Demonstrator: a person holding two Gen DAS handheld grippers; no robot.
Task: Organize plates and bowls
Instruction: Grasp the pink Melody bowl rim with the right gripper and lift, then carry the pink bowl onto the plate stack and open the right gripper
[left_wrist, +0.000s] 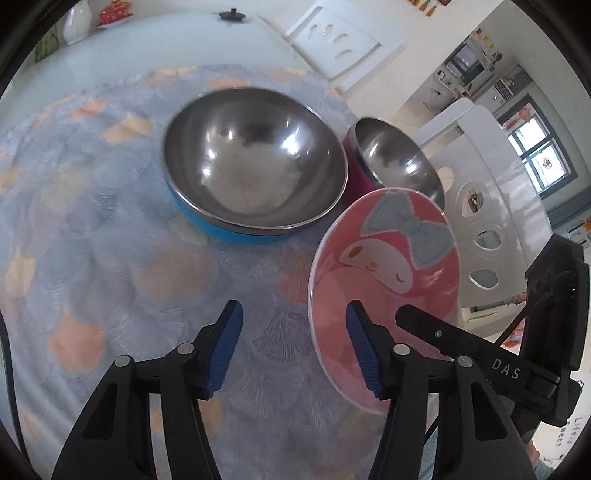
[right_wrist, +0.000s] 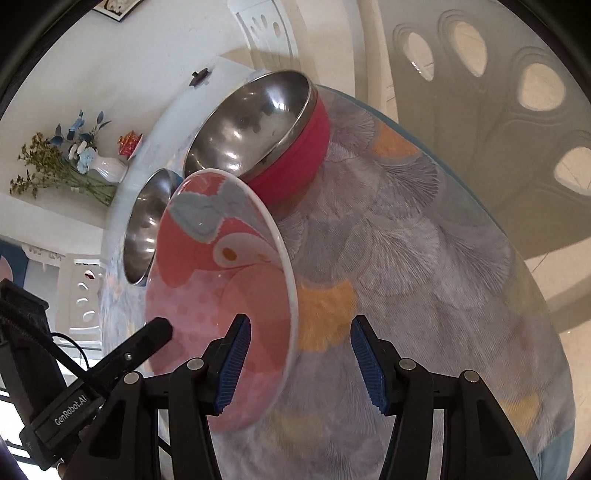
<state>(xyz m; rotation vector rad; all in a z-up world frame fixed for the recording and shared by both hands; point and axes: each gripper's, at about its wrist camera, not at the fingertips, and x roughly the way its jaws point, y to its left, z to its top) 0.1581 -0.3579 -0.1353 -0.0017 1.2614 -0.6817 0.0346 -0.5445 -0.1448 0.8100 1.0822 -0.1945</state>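
- Your left gripper (left_wrist: 295, 347): jaws spread wide, gripping nothing; its right finger covers part of the pink plate (left_wrist: 384, 280).
- Your right gripper (right_wrist: 301, 363): jaws parted, plate rim between them, contact not clear.
- Plate lies on the patterned cloth (left_wrist: 110, 240), near edge hidden.
- Blue bowl (left_wrist: 255, 166) and magenta bowl (left_wrist: 391, 155) stand beyond; the magenta one is partly hidden by the plate.

Two steel bowls (left_wrist: 255, 162) (left_wrist: 397, 158), one pink plate (left_wrist: 384, 273).
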